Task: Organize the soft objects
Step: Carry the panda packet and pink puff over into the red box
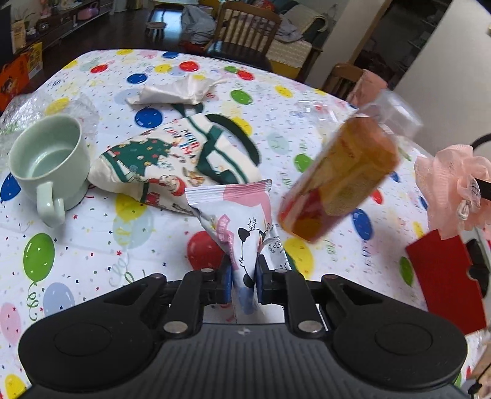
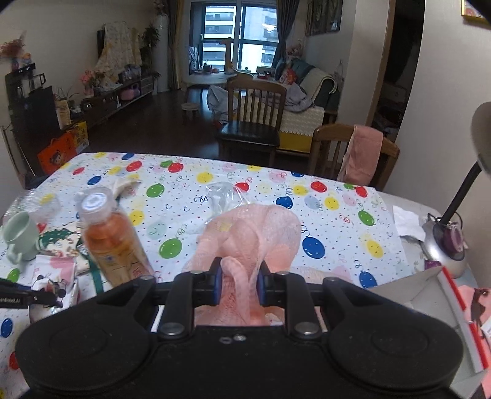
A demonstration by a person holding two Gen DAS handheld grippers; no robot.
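The left wrist camera is sitting just behind its own tongs (image 1: 244,284), looking steeply down and close onto the tabletop (image 1: 92,245), with chairs at the far edge. The right wrist camera is riding behind its tongs (image 2: 238,285) too, tilting less steeply, so it is taking in the tabletop (image 2: 337,214) and the living room beyond. Both views are sharing the green mug (image 1: 49,165) (image 2: 20,238), the orange bottle (image 1: 340,181) (image 2: 113,242) and the wooden chair (image 1: 245,29) (image 2: 256,113).

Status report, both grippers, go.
Left gripper shut on panda packet. Right gripper shut on pink mesh pouf. Orange bottle stands close between them.
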